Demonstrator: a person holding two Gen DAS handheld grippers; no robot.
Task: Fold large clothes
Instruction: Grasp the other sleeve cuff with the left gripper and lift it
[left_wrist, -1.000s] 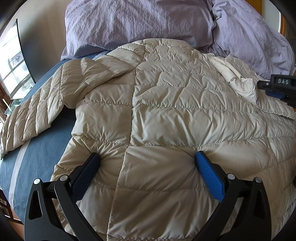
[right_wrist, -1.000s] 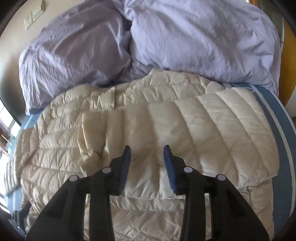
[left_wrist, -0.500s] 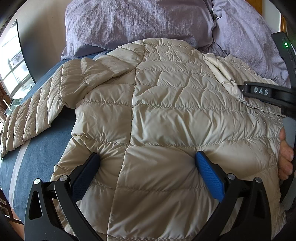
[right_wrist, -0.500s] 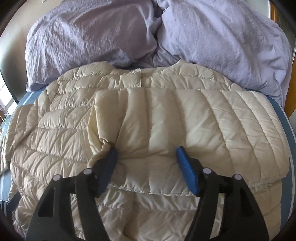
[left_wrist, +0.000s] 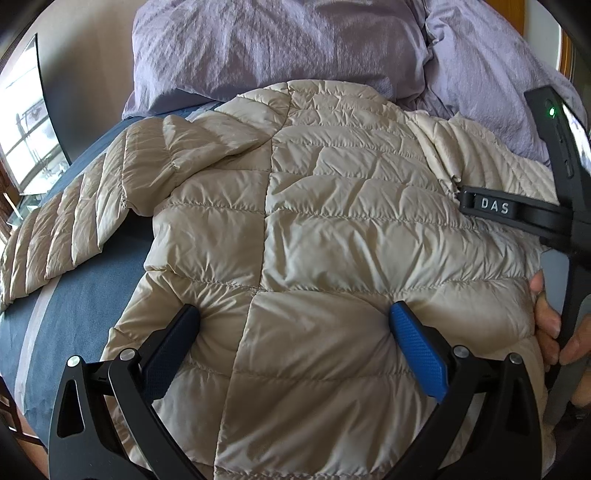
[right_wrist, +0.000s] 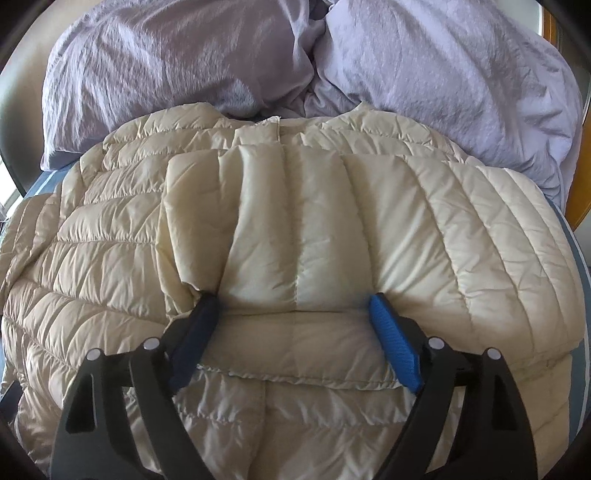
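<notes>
Both hand-held grippers, left (left_wrist: 293, 328) and right (right_wrist: 293, 321), rest spread on the cream quilted down jacket (left_wrist: 332, 229); its slippery folded sleeve (right_wrist: 332, 229) could spring open unpinned.

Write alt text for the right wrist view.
A cream puffer jacket lies spread on a bed, one sleeve folded across it. The open right gripper presses its blue fingers into the sleeve's near edge. Lilac pillows sit behind, and blue bedding shows at the right.
</notes>
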